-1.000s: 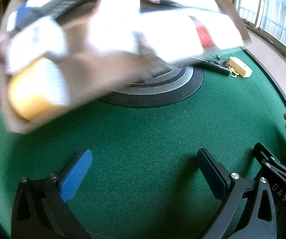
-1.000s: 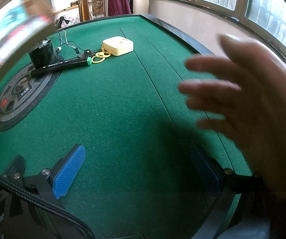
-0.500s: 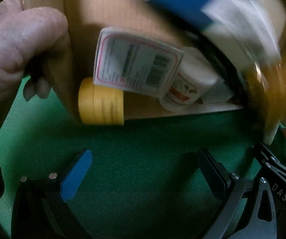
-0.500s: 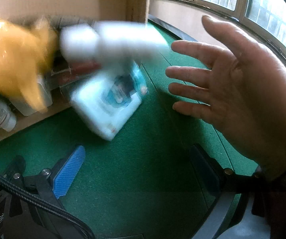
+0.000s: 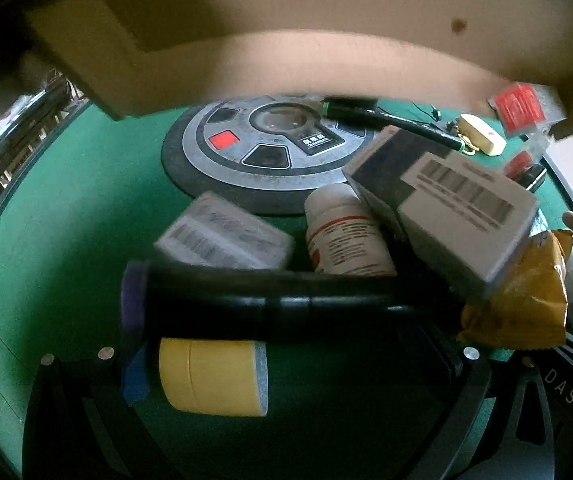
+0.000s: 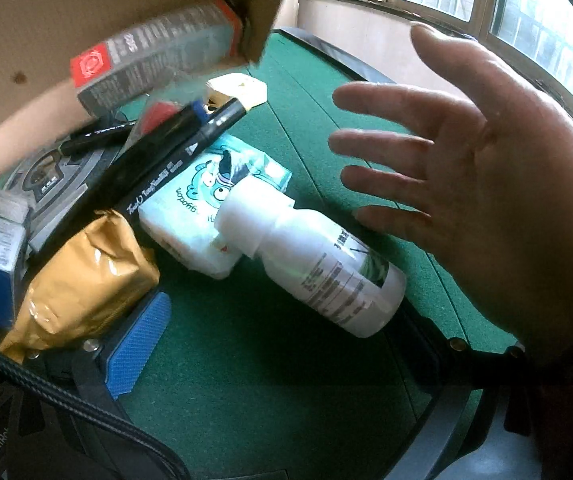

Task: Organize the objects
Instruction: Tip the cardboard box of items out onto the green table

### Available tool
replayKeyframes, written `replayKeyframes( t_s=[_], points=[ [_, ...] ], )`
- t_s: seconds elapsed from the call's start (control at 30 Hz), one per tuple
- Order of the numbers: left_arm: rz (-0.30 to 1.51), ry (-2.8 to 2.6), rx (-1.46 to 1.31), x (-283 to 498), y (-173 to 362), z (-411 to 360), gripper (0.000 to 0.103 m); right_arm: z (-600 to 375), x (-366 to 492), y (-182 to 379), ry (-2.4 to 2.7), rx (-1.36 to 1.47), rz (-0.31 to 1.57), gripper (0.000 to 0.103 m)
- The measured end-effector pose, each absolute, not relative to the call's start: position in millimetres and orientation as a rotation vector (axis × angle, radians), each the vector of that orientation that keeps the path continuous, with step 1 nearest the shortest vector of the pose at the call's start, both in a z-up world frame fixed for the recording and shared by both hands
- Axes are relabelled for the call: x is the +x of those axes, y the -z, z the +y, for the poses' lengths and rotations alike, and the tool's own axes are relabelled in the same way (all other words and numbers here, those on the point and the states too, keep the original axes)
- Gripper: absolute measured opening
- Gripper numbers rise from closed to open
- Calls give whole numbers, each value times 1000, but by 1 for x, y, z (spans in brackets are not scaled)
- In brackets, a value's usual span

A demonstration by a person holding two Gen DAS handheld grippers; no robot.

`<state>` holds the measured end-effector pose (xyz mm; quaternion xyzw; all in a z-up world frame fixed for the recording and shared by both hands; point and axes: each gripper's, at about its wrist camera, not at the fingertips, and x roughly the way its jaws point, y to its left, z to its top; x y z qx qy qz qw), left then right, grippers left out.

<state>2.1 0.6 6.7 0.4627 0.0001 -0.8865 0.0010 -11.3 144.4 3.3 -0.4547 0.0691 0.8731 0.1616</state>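
Note:
A tipped cardboard box (image 5: 326, 20) hangs over the green table (image 5: 46, 240) with objects spilled beneath it. In the left wrist view a black marker (image 5: 278, 304) lies across my open left gripper (image 5: 290, 364), a yellow tape roll (image 5: 210, 376) sits between its fingers, with two barcode boxes (image 5: 446, 200), a white pill bottle (image 5: 342, 236) and a gold pouch (image 5: 526, 304) beyond. In the right wrist view my open right gripper (image 6: 282, 340) faces a white bottle (image 6: 318, 264), a tissue pack (image 6: 206, 200), a black marker (image 6: 158, 168), the gold pouch (image 6: 82, 276) and a red-ended box (image 6: 150, 56).
A round grey control panel (image 5: 270, 148) sits in the table's middle. A cream plug block (image 5: 482, 140) and a black pen (image 5: 398, 120) lie at the back. A bare hand (image 6: 486, 184) is spread at the right, by the table's black rim (image 6: 338, 56). Windows stand behind.
The box has tipped up and its contents have spilled onto the felt around both grippers. The bare hand stays raised at the right. Both grippers have stayed still and open.

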Motion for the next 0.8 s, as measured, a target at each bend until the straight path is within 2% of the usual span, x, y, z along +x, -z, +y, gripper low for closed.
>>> replayKeyframes(
  t_s=[0.8],
  points=[
    [0, 2783, 1453, 2, -7, 1, 102, 144, -13, -3, -2491, -1297, 198, 103]
  ],
)
